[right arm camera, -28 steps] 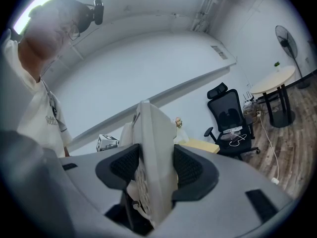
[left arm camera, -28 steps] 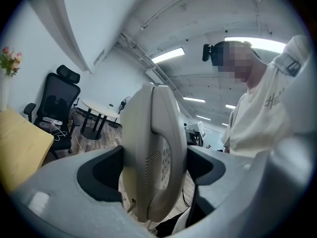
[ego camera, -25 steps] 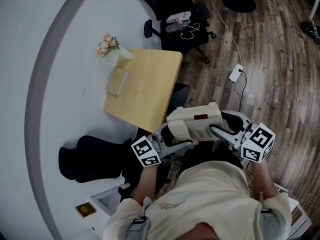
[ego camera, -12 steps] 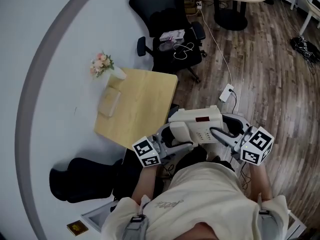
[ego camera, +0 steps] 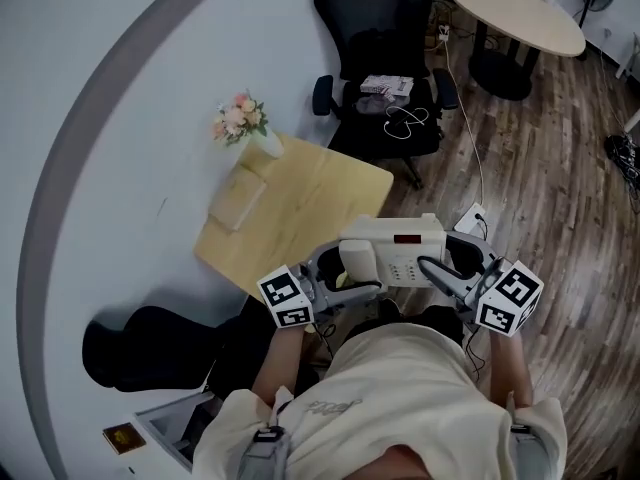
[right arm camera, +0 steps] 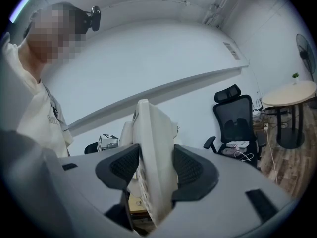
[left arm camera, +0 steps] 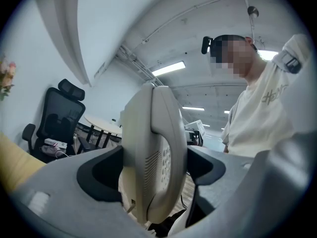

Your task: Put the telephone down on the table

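Telephone [ego camera: 398, 252] clamped in left hand-held gripper [left arm camera: 153, 168] and right hand-held gripper [right arm camera: 155, 170].

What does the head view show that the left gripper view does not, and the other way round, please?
Only the head view shows the right gripper clamped on the telephone's right end, and the flat tan box on the wooden table. Only the left gripper view shows the ceiling lights and the left gripper's jaws pressed against the telephone. Both show the telephone, the black office chair and the round table.
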`<control>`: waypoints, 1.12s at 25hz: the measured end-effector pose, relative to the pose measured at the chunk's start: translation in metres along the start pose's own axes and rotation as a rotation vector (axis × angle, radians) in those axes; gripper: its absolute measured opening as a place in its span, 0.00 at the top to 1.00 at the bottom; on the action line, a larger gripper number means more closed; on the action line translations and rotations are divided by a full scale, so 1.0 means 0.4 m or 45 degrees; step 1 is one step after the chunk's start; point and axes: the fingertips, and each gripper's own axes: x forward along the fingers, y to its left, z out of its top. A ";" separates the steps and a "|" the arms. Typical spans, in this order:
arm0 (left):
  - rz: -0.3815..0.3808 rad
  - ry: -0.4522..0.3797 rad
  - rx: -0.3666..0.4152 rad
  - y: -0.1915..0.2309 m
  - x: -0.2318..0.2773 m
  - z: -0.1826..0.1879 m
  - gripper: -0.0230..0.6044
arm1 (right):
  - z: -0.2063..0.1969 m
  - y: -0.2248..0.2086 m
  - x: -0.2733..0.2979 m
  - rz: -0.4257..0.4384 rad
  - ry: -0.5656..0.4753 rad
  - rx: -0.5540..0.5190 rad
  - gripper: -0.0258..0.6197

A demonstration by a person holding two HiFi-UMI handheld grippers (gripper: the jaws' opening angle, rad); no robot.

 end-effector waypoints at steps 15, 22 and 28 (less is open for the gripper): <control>0.510 -0.175 -0.054 0.140 -0.252 0.041 0.35 | 0.020 0.035 0.357 0.501 0.205 -0.029 0.62; 0.770 -0.251 -0.063 0.204 -0.312 0.101 0.35 | 0.075 0.023 0.500 0.768 0.261 -0.041 0.62; 0.995 -0.316 -0.075 0.260 -0.365 0.133 0.35 | 0.100 0.020 0.624 0.994 0.316 -0.043 0.62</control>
